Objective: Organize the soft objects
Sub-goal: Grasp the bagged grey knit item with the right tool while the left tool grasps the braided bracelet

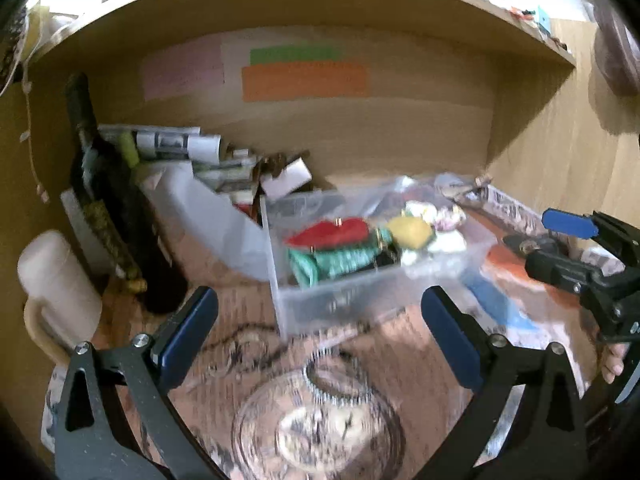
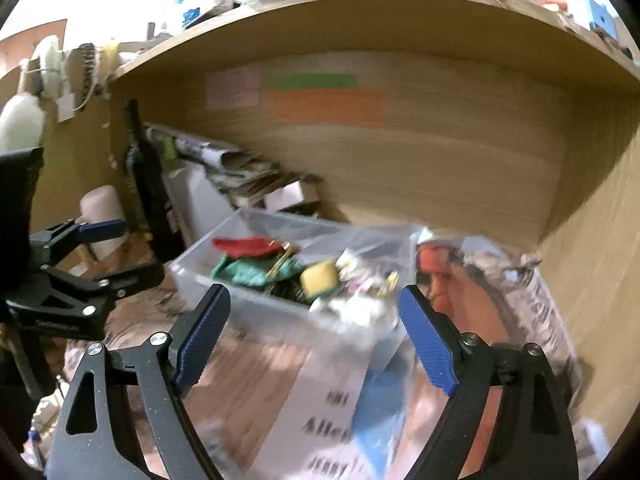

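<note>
A clear plastic box (image 1: 360,300) (image 2: 280,312) stands on the wooden desk under a shelf. It holds soft items: a red piece (image 1: 332,232) (image 2: 240,246), a green cloth (image 1: 340,260) (image 2: 248,272), a yellow piece (image 1: 410,230) (image 2: 320,276) and white and pale bits (image 1: 436,216) (image 2: 360,280). My left gripper (image 1: 320,320) is open and empty, just in front of the box. My right gripper (image 2: 314,320) is open and empty, close before the box; it also shows at the right edge of the left wrist view (image 1: 580,248).
A dark bottle (image 1: 112,200) and a cream mug (image 1: 56,292) stand at the left. Rolled papers (image 1: 172,144) and a white lid (image 1: 208,216) lie behind the box. A glass dish (image 1: 320,428) sits near me. Newspaper (image 2: 520,320) covers the right side.
</note>
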The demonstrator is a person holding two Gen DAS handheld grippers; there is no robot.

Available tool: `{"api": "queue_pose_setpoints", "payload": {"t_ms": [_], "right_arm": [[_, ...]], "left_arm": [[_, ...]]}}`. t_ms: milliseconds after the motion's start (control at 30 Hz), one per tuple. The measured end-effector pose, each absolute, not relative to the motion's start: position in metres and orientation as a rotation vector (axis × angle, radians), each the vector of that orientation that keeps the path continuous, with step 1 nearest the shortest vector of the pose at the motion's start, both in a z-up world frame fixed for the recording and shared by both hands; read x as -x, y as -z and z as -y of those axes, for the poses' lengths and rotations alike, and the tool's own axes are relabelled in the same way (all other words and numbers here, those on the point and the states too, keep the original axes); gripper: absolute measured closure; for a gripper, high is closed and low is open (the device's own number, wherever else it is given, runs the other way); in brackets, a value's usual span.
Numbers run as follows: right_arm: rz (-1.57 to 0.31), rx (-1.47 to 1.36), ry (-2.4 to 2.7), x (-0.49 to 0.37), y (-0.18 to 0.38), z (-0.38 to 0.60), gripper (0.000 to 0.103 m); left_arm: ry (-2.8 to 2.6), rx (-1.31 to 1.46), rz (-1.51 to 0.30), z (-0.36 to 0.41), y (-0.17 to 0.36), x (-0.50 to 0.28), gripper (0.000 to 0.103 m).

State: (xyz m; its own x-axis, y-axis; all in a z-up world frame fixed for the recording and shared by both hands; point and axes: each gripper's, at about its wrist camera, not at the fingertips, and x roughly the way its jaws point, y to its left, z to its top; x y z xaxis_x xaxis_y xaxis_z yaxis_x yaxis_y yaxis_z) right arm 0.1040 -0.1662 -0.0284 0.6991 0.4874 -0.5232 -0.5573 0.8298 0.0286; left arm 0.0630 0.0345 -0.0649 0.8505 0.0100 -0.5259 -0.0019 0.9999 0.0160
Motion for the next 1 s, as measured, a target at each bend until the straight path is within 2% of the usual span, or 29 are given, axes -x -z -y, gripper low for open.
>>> {"api": "queue_pose_setpoints", "payload": {"t_ms": [433,733,800,833,900,1000], "right_arm": [[-0.769,0.098,-0.699,-0.054,0.100,0.156,0.019],[-0.845,0.124,-0.738,-0.040,0.127,0.154,0.020],[-0.838,0.147,-0.724,-0.039,0.130,0.154,0.036],[-0.828,0.153,-0.719,-0.038,0.130,0.154,0.041],[-0.830,0.138,-0.730,-0.040,0.128,0.157,0.060],[-0.817,0.123,-0.722,-0.045,0.124,0.161,0.069]], "left_arm": [[0.007,0.076,-0.738,-0.029,0.128,-0.019,0.000],[0.000,0.106,-0.811,-0.032,0.150,-0.012,0.000],[0.001,0.107,-0.813,-0.031,0.151,-0.014,0.000],[0.002,0.110,-0.814,-0.031,0.151,-0.016,0.000],[0.010,0.111,-0.815,-0.030,0.152,-0.021,0.000],[0.019,0.106,-0.811,-0.028,0.151,-0.032,0.000]]}}
